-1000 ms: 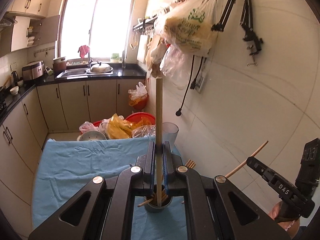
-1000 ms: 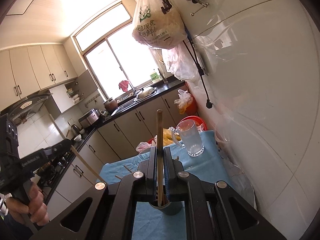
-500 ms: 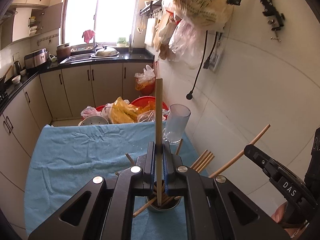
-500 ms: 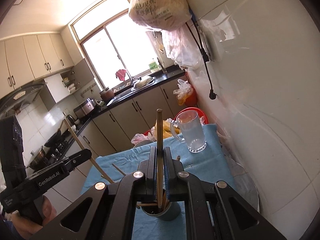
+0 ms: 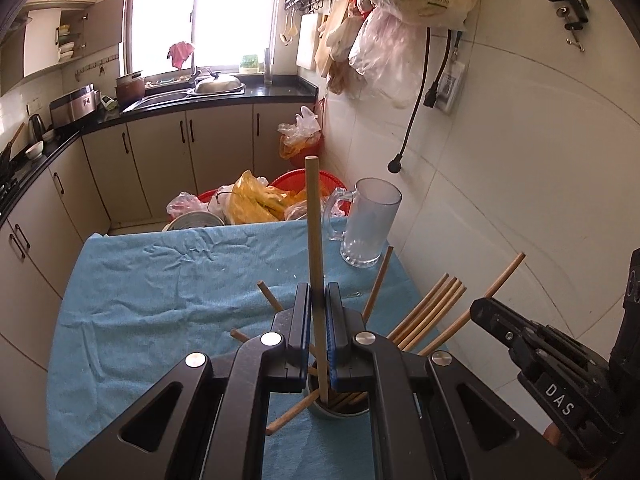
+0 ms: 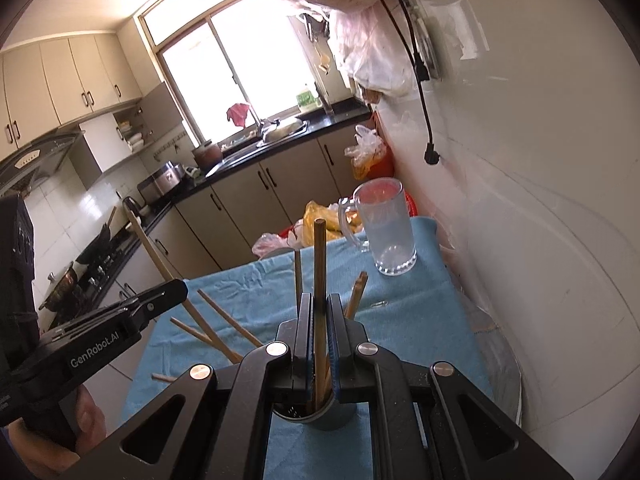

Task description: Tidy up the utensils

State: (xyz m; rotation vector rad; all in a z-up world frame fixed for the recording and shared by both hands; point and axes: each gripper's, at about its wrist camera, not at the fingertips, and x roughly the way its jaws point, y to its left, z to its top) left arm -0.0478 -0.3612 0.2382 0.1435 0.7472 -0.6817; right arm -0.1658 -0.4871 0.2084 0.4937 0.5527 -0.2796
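Note:
A grey cup (image 5: 340, 410) stands on the blue cloth (image 5: 168, 280) and holds several wooden chopsticks (image 5: 428, 312) fanned outward. My left gripper (image 5: 318, 300) is shut on one chopstick (image 5: 313, 220), upright, its lower end inside the cup. My right gripper (image 6: 319, 304) is shut on another chopstick (image 6: 319, 256), its lower end also in the cup (image 6: 320, 418). Each gripper shows in the other's view, the right one (image 5: 476, 310) and the left one (image 6: 182, 285), both just above the cup.
A clear glass mug (image 5: 370, 224) stands at the cloth's far right corner by the tiled wall (image 5: 520, 180). A red basin with plastic bags (image 5: 260, 200) sits beyond the table. Bags and a cable hang from the wall above.
Both grippers have tilted down and lowered toward the cup, each still holding its chopstick. More of the chopsticks in the cup now shows.

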